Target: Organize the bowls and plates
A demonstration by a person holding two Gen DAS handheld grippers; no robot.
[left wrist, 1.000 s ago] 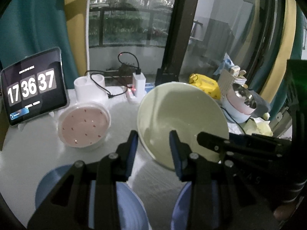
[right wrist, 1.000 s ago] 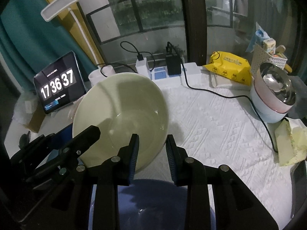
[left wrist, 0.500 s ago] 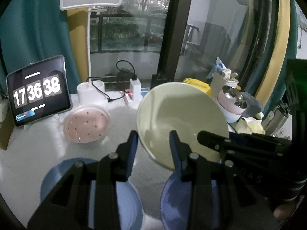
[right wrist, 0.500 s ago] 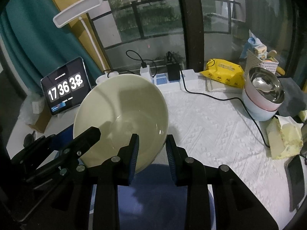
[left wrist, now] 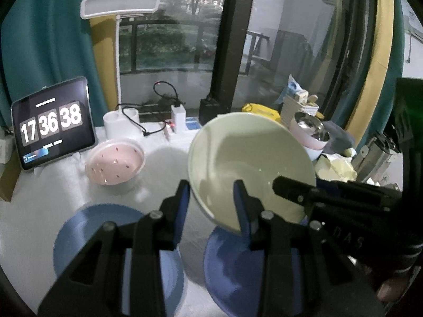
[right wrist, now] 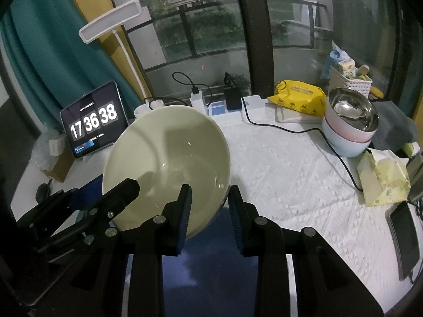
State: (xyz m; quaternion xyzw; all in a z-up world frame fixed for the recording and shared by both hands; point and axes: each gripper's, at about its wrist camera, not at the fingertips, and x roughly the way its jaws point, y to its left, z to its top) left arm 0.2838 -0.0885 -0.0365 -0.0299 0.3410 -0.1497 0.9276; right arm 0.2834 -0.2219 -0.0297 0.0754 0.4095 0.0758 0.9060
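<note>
Both grippers hold a pale green bowl [left wrist: 248, 163] by its rim, tilted, lifted above the table. My left gripper [left wrist: 211, 198] is shut on its near-left rim. My right gripper [right wrist: 207, 200] is shut on the bowl's [right wrist: 169, 163] right rim. Below the bowl sits a blue bowl [left wrist: 232, 269], also seen in the right wrist view [right wrist: 208, 269]. A blue plate [left wrist: 87, 227] lies at the left front. A pink speckled bowl [left wrist: 115, 161] sits behind it.
A tablet clock [left wrist: 54, 122] and a white desk lamp [left wrist: 119, 8] stand at the back left. A power strip with cables [right wrist: 232, 105], a yellow pack [right wrist: 298, 95] and a steel-lined pink bowl [right wrist: 349, 124] stand at the back right. A phone [right wrist: 404, 235] lies at the right edge.
Both grippers have lifted the green bowl higher above the table. The blue bowl beneath it shows more fully.
</note>
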